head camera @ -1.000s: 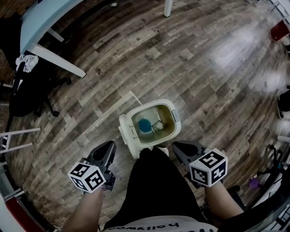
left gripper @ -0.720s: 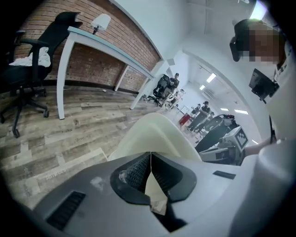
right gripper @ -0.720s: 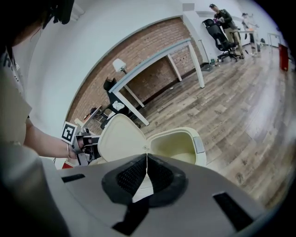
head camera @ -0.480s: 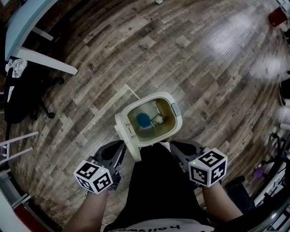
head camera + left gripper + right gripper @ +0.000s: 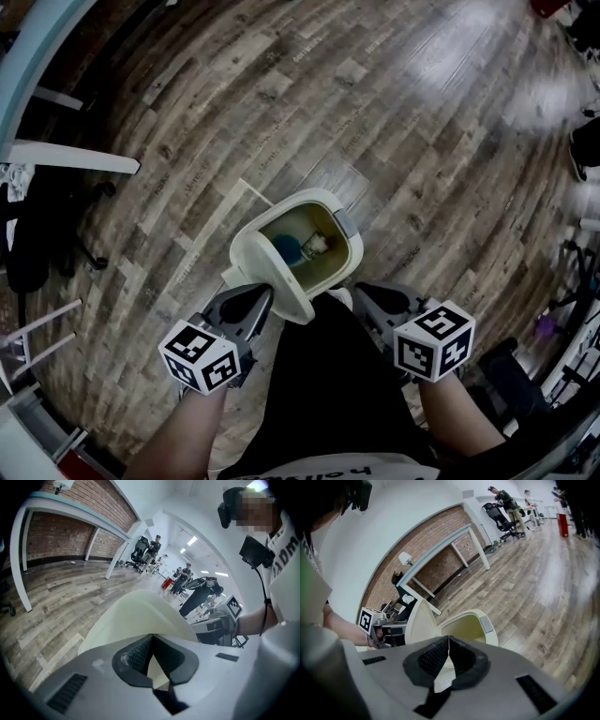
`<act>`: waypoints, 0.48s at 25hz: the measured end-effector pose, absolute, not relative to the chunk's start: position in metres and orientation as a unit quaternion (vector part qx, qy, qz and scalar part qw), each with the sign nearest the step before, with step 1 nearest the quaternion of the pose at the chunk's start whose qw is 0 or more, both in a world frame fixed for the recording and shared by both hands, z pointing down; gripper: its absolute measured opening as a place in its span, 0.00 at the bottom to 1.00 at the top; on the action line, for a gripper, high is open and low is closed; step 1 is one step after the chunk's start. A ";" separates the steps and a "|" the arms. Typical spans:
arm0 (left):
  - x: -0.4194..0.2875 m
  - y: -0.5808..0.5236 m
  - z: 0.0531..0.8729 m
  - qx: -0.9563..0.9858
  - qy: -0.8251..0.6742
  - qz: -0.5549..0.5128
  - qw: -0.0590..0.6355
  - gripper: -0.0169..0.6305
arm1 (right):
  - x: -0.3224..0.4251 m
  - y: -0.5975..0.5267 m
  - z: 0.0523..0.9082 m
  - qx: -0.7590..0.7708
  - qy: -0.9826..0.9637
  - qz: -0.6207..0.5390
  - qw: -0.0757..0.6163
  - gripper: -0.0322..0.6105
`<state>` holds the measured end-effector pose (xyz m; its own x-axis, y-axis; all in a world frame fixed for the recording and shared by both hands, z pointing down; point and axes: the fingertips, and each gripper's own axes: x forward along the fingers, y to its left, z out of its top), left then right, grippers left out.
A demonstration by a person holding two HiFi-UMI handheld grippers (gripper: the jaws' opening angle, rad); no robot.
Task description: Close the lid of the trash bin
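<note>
Trash bin (image 5: 330, 264), cream-coloured, stands on the wooden floor (image 5: 422, 141) with its mouth uncovered. A blue thing (image 5: 286, 247) lies at the bottom of it. Its lid (image 5: 267, 279) is tipped up from the rim on the side of the bin that faces the left gripper (image 5: 253, 302). The lid's long edge runs along that rim, and I judge the hinge to be there. The left gripper is the nearer one. In its own view the lid's pale back (image 5: 140, 613) fills the space just ahead of the jaws, so the lid lies between this gripper and the bin's mouth. Whether the tips already touch it cannot be told. The left gripper's jaws (image 5: 151, 637) are brought together at the tips and hold nothing. The right gripper (image 5: 373, 300) hangs off the bin's near corner, beside the mouth, not behind the lid. Its jaws (image 5: 448, 638) are likewise pressed together and empty. From there the bin (image 5: 490, 641) shows with the lid (image 5: 419, 620) standing nearly upright, and a grey tab (image 5: 486, 623) sits on the rim opposite the lid. The coming move likely belongs to the left gripper. A push on the lid's back, away from the gripper and across the mouth toward the grey tab, should swing it down onto the rim.
</note>
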<state>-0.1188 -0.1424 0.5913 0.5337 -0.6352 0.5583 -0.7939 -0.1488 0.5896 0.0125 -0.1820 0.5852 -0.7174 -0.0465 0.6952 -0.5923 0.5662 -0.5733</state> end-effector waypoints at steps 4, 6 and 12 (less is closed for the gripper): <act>-0.105 -0.156 0.602 0.761 -0.455 0.112 0.450 0.04 | 0.030 -0.189 0.592 0.229 -0.803 0.467 0.290 0.06; -0.099 -0.163 0.608 0.766 -0.446 0.122 0.447 0.04 | 0.037 -0.192 0.597 0.240 -0.797 0.479 0.278 0.07; -0.085 -0.179 0.625 0.771 -0.424 0.144 0.454 0.04 | 0.053 -0.189 0.609 0.255 -0.791 0.485 0.274 0.06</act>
